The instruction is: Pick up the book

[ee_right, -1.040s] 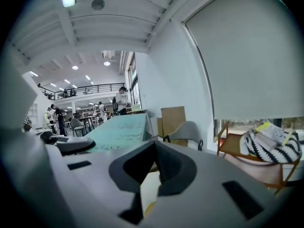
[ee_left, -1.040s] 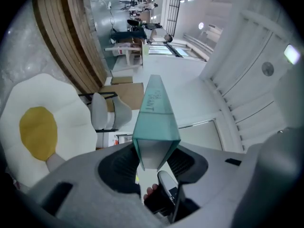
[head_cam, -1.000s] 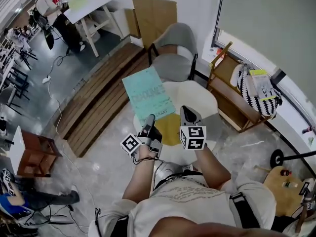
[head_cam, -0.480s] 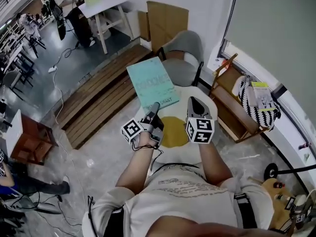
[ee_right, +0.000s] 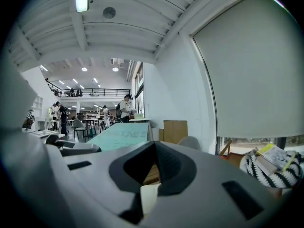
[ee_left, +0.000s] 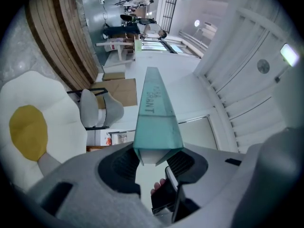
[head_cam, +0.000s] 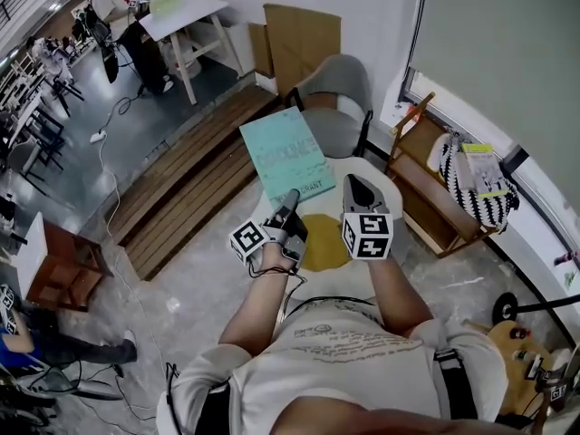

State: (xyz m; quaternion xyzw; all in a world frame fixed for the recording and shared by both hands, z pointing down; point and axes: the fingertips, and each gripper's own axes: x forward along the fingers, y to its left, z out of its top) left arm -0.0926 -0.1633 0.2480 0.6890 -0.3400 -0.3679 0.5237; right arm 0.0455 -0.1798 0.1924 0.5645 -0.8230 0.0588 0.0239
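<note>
The book (head_cam: 288, 157) is a thin teal paperback. It is held up in the air, tilted away from me, above the white egg-shaped table (head_cam: 388, 187) with a yellow centre. My left gripper (head_cam: 290, 199) is shut on the book's near edge. In the left gripper view the book (ee_left: 154, 118) runs edge-on out of the jaws of the left gripper (ee_left: 156, 155). My right gripper (head_cam: 355, 188) hovers just right of the book with nothing in it, its tips together. In the right gripper view the book's cover (ee_right: 121, 137) lies to the left of the right gripper (ee_right: 154, 146).
A grey chair (head_cam: 331, 98) stands behind the table. A wooden rack (head_cam: 426, 184) with a striped bag (head_cam: 471, 175) is at the right. Cardboard sheets (head_cam: 299, 34) lean on the wall. A wooden platform (head_cam: 190, 170) runs at the left, with a white desk (head_cam: 181, 12) and people beyond.
Both grippers and the book have risen a little above the table. The left gripper's hold on the book is unchanged.
</note>
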